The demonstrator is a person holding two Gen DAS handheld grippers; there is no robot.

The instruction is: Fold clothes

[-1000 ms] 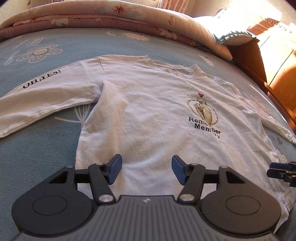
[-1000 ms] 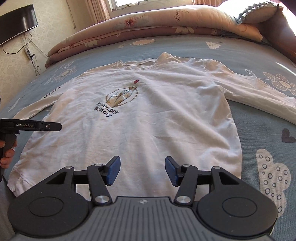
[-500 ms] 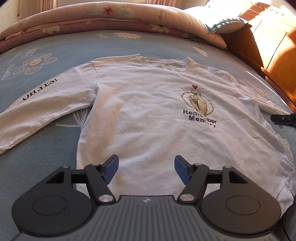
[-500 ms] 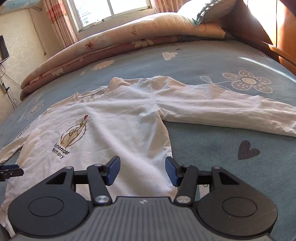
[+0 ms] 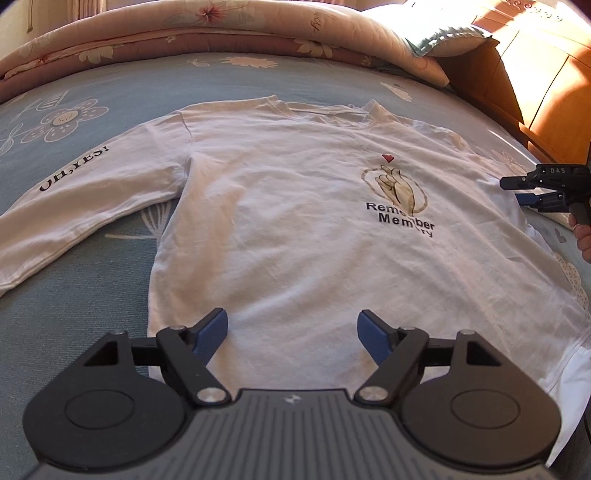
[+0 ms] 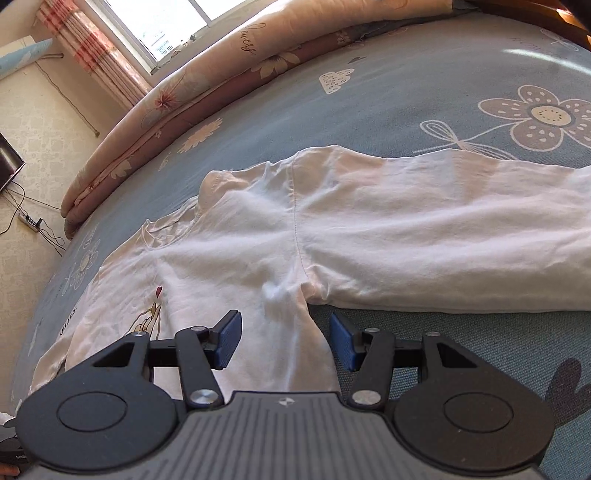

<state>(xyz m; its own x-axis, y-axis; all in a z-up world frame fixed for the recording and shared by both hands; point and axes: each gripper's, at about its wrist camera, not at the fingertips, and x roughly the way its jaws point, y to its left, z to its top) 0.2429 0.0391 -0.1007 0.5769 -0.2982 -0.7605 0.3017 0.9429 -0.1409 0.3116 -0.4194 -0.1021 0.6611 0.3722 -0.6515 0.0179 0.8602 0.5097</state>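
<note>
A white long-sleeved shirt (image 5: 295,229) lies face up and spread flat on the bed, with a finger-heart print and "Remember Memory" on the chest. Its left sleeve (image 5: 85,206) reads "OH,YES!". My left gripper (image 5: 293,326) hangs over the lower hem; its jaws are opening and hold nothing. My right gripper (image 6: 285,328) is just below the armpit of the shirt (image 6: 240,266), beside the outstretched right sleeve (image 6: 443,240). Its jaws are closing with the shirt's side edge between them, and the pads do not press on it. In the left wrist view the right gripper (image 5: 532,188) shows at the right edge.
The blue flowered sheet (image 5: 74,332) covers the bed. A rolled floral quilt (image 5: 221,33) and a pillow (image 5: 443,33) lie along the far side, with a wooden headboard (image 5: 535,85) on the right. A window with a curtain (image 6: 110,66) and a power strip (image 6: 29,221) are beyond.
My right gripper has swept right along the shirt, from its lower middle to the armpit by the right sleeve, and its jaws have narrowed. The left gripper stayed in place and its jaws widened.
</note>
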